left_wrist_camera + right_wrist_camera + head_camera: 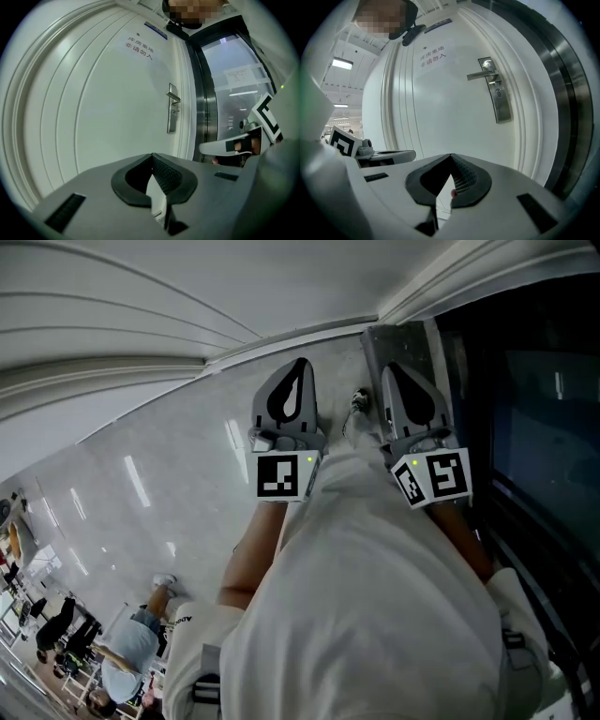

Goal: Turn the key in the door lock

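On door (440, 108) | sign (431, 55) "库房重地 非请勿入" | left gripper (152, 155) jaws clenched | right gripper (451, 156) jaws clenched

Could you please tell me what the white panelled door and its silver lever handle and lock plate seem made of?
White panelled door: probably painted wood or metal; smooth satin coat, moulded ridges. Silver lever handle and lock plate: likely brushed steel; grey metallic sheen.

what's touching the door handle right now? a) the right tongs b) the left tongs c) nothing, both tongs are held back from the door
c: in both gripper views the door handle stands well beyond the left tongs and the right tongs, with bare white door between.
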`<state>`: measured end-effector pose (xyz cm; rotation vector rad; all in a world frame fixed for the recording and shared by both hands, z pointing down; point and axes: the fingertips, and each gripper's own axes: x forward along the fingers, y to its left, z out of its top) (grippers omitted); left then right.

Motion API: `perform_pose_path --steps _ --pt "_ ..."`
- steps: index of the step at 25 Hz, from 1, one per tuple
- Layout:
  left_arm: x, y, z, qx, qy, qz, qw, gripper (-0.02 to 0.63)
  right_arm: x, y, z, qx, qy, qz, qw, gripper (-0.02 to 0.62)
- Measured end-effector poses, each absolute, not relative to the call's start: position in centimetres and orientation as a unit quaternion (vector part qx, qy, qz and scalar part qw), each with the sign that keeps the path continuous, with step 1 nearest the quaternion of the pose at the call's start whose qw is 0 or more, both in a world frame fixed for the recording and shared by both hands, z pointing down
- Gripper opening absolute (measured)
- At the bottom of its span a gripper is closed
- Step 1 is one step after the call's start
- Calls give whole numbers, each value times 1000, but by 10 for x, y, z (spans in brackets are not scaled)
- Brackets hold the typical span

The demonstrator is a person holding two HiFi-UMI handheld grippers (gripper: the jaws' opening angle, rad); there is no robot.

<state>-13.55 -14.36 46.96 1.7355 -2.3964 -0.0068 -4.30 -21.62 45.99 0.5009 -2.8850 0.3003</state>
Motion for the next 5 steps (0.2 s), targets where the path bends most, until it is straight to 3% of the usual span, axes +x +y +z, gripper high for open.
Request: perform_pose_path --steps 5 --pt "-130 -143 464 588 -803 -1 99 9 -33 -210 457 185 -972 102 104 2"
